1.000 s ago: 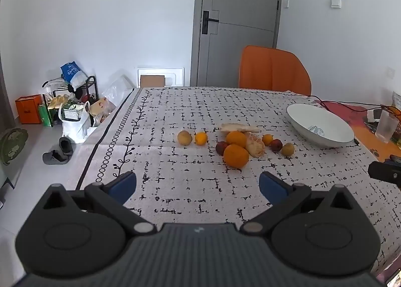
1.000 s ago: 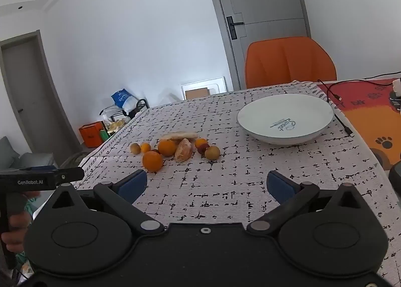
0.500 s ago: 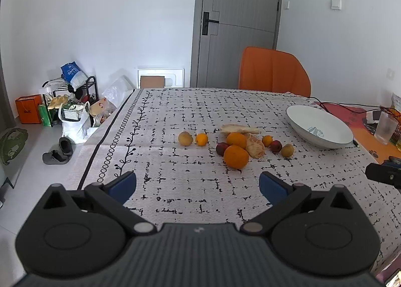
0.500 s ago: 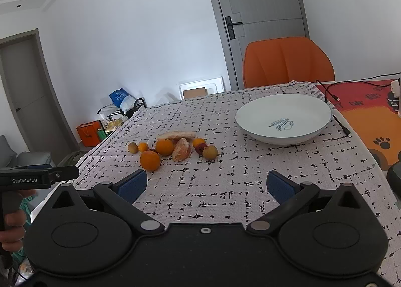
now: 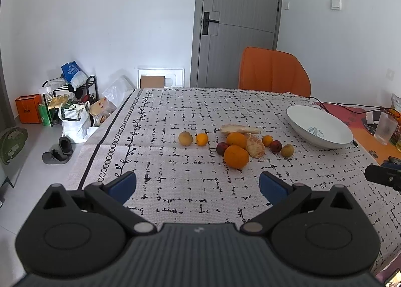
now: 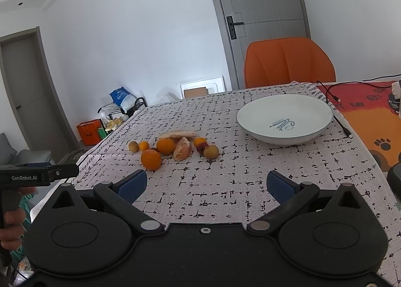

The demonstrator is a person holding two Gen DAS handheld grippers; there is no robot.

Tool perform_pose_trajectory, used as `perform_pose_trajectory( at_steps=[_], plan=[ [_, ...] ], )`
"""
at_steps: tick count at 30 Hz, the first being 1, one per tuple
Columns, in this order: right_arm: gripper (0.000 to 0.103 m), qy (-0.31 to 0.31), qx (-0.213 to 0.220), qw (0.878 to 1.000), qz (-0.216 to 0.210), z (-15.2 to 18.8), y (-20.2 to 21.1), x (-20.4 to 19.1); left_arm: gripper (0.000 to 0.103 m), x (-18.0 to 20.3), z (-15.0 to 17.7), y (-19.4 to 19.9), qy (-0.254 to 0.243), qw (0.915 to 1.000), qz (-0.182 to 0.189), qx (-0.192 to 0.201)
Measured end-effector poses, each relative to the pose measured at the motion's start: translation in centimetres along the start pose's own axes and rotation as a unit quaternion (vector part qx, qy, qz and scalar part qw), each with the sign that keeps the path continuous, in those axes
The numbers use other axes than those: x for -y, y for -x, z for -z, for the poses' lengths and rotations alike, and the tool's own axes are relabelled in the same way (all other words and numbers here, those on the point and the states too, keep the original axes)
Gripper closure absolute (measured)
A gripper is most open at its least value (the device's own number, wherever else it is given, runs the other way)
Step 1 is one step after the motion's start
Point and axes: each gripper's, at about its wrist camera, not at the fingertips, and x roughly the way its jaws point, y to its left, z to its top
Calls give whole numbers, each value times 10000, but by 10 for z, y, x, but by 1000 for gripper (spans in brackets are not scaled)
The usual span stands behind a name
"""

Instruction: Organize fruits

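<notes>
Several fruits lie clustered mid-table: a large orange, a second orange, a peeled citrus, dark plums, small yellow fruits and a pale banana. A white bowl stands to their right with nothing in it. My left gripper hovers open over the near cloth, short of the fruit. My right gripper is open too, nearer the bowl side, holding nothing.
An orange chair stands at the far table edge. A cable and an orange mat lie right of the bowl, with a glass. Bags and a rack crowd the floor on the left.
Both grippers have shifted slightly; the fruit and bowl sit a little differently in each view. Jaws remain open and nothing was grasped.
</notes>
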Motion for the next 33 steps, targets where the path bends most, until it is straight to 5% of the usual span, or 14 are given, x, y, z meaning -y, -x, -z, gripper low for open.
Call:
perform_pose_trajectory(
  at_steps=[33],
  plan=[
    [0, 83, 36, 10000, 42, -5, 6, -1, 0, -2, -3, 7, -3, 10000, 7, 77]
  ],
)
